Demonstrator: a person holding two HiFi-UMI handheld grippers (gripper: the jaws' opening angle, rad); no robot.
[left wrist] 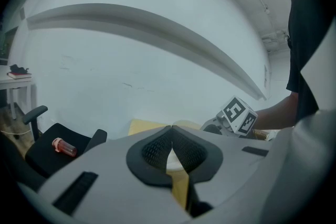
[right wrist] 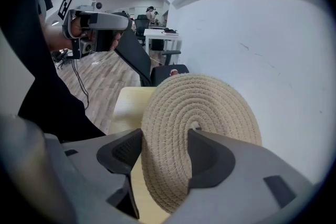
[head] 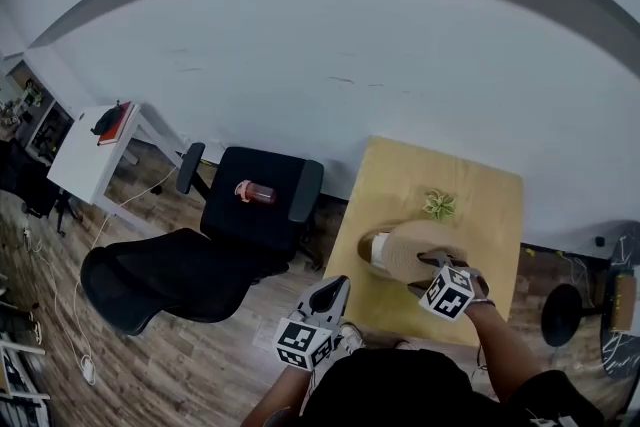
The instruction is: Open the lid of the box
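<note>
Ahead of you, a plain white wall [head: 350, 55] fills the upper frame; beneath it runs a wood-plank floor [head: 190, 355]; a pale wooden surface [head: 400, 170] stands against the wall at right; just left of it, a black office chair [head: 240, 225] with a pink bottle [head: 255, 192] on its seat; a second black chair [head: 160, 280] sits nearer you; farther left, a white desk [head: 85, 165] carries a red book [head: 118, 123].

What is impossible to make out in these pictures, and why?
- Inside of the round pale box: head view, the round woven rope lid covers it.
- Same box, left gripper view: the shut left claw hides most.
- Small green plant: head view, too small to identify.
- Yellow wooden table, right gripper view: the lid held by the right claw blocks most.
</note>
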